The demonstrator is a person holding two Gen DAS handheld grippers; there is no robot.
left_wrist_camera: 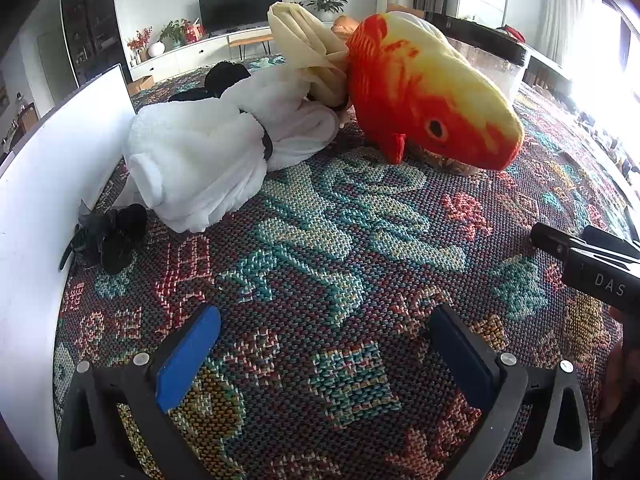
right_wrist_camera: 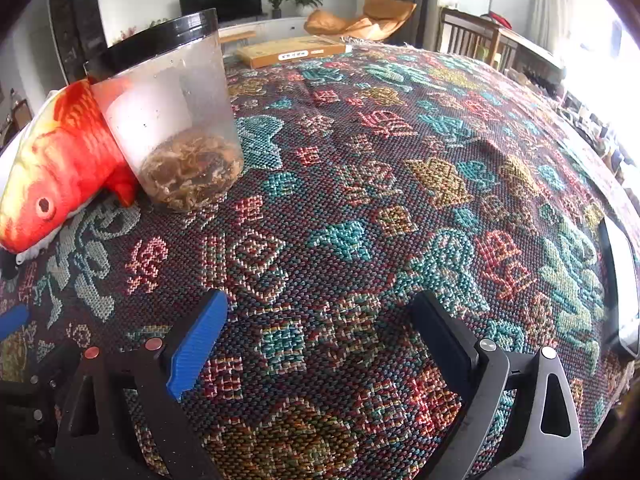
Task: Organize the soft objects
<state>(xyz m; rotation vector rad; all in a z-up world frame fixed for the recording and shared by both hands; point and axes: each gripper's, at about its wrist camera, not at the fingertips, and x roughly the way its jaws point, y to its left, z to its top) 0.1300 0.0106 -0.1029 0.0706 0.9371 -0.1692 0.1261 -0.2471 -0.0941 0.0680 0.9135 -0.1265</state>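
An orange and yellow plush fish lies on the patterned woven cloth, head toward me. Beside it sprawls a white fluffy plush with black parts, and a cream cloth bundle rests on top between them. A small black ribbon piece lies by the white wall. My left gripper hovers open over bare cloth, well short of the toys. In the right wrist view the fish sits far left; my right gripper is open over bare cloth, nothing between its fingers.
A clear plastic tub with a black rim and brown scraps inside stands against the fish. A white board walls the left side. A flat yellow box lies at the far table edge. The right gripper's body shows at the right.
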